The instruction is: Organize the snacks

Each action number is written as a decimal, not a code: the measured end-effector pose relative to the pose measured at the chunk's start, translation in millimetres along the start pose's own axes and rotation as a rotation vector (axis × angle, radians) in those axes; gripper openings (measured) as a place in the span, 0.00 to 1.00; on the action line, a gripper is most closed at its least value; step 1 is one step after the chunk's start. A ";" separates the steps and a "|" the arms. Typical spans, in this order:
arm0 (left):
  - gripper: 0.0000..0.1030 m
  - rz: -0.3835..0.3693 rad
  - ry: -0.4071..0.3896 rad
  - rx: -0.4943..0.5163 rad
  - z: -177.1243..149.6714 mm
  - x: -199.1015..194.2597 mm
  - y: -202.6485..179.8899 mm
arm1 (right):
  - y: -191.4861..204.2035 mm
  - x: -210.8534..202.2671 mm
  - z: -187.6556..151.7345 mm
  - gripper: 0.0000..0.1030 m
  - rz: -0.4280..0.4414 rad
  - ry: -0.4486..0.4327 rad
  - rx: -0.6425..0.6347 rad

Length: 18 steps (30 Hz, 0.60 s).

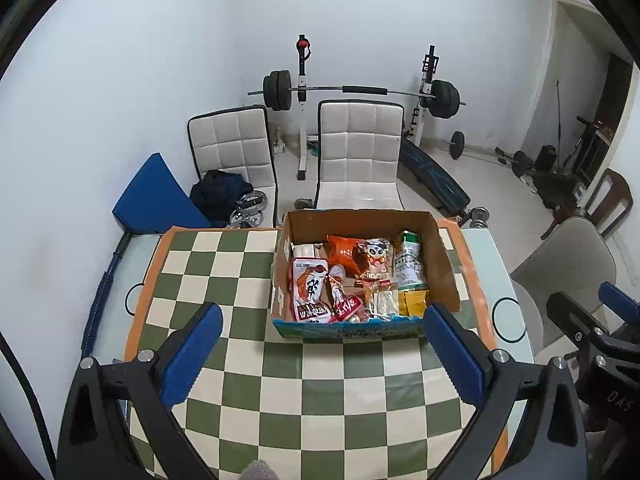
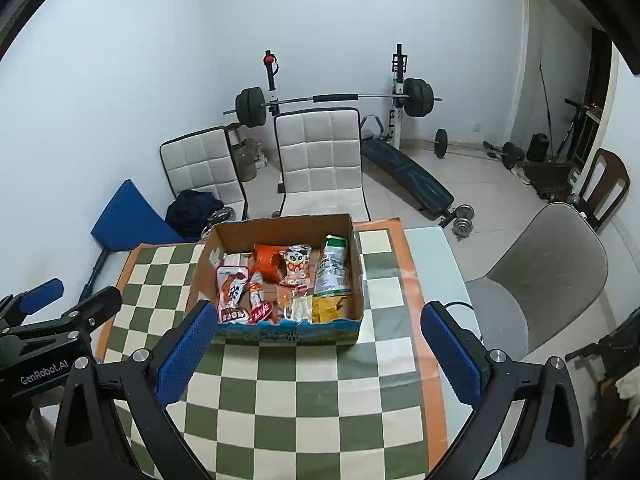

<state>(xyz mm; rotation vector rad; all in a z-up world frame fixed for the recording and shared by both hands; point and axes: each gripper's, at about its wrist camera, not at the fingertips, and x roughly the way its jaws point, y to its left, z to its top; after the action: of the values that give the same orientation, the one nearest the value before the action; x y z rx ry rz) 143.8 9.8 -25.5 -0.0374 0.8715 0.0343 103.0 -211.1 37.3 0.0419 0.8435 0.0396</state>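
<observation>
Nearest to the cameras, the left gripper point(image 1: 322, 354) with blue ribbed pads hangs above the near part of the green-and-cream checkered tablecloth point(image 1: 240, 384), its two fingers spread wide and holding nothing. The right gripper point(image 2: 316, 354) of the same kind hangs beside it, also spread wide and empty. In the left wrist view, the right gripper shows at the right edge, above the right side of the table.

Farther on, the open brown cardboard box point(image 1: 446, 264) with a blue printed front stands on the cloth near the far edge of the white glass table point(image 1: 490, 264), toward its right side. All the snacks lie inside this box. At its left side is the red-and-white flat pouch point(image 1: 310, 290); behind it, the orange crinkled bag point(image 1: 342, 252); in the middle, the packet with a cartoon cow point(image 1: 376, 260); at the right wall, the green-and-white tall bag point(image 1: 409, 264); in the near right corner, the small yellow packets point(image 1: 415, 302).

Beyond the table stand two white quilted chairs point(image 1: 358, 152), and behind them a barbell on a white rack point(image 1: 360, 90) near the wall.
</observation>
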 end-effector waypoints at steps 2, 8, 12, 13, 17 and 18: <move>1.00 0.004 -0.006 0.000 1.9 1.1 -0.9 | -1.1 3.2 1.6 1.00 -0.006 -0.001 0.001; 1.00 0.007 -0.011 -0.001 5.2 5.3 -2.2 | -4.9 12.8 7.3 1.00 -0.021 -0.004 0.001; 1.00 0.011 -0.011 0.002 7.0 8.9 -4.0 | -6.6 16.9 8.0 1.00 -0.020 0.001 0.004; 1.00 0.010 -0.008 0.001 7.5 10.3 -4.4 | -6.8 17.8 8.2 1.00 -0.021 0.002 0.003; 1.00 0.010 0.004 -0.002 8.0 16.1 -7.2 | -7.2 21.5 7.8 1.00 -0.019 0.006 0.002; 1.00 0.010 0.006 -0.002 7.8 16.9 -7.5 | -7.2 21.1 7.5 1.00 -0.018 0.006 0.004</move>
<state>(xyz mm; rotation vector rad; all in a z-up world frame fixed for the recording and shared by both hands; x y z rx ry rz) 161.0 2.9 -33.2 -0.0351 0.8776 0.0448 122.7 -217.4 26.1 0.0382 0.8496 0.0211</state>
